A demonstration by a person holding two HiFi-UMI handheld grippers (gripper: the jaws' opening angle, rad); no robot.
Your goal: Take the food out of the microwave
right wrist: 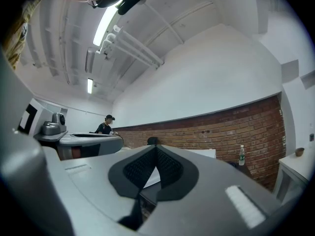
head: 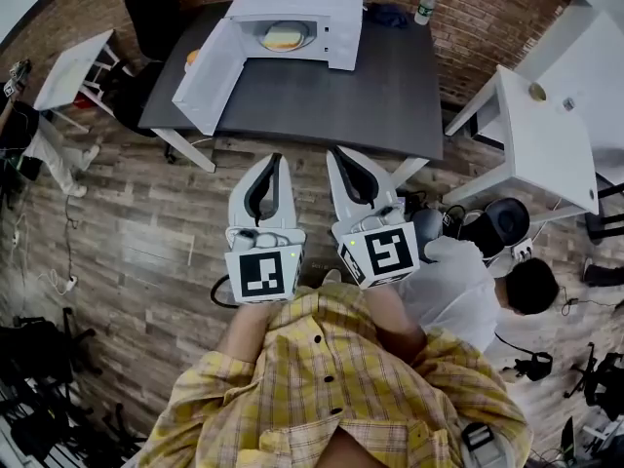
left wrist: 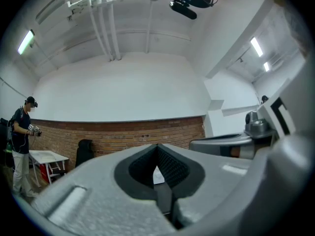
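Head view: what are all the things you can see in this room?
Microwave: one, white, door open, on the dark table.
Food: one plateful, yellowish, inside the microwave.
Dark table: one, dark grey, ahead of the person.
Bottle: one, clear with a green label, by the table's far right corner.
Left side table: one, white, far left.
Right side table: one, white, right.
Other person: one, white top, crouched at lower right.
Left tongs: one, grey-white, shut, empty, before the table.
Right tongs: one, grey-white, shut, empty, beside the left.
Shirt: one, yellow checked, bottom.
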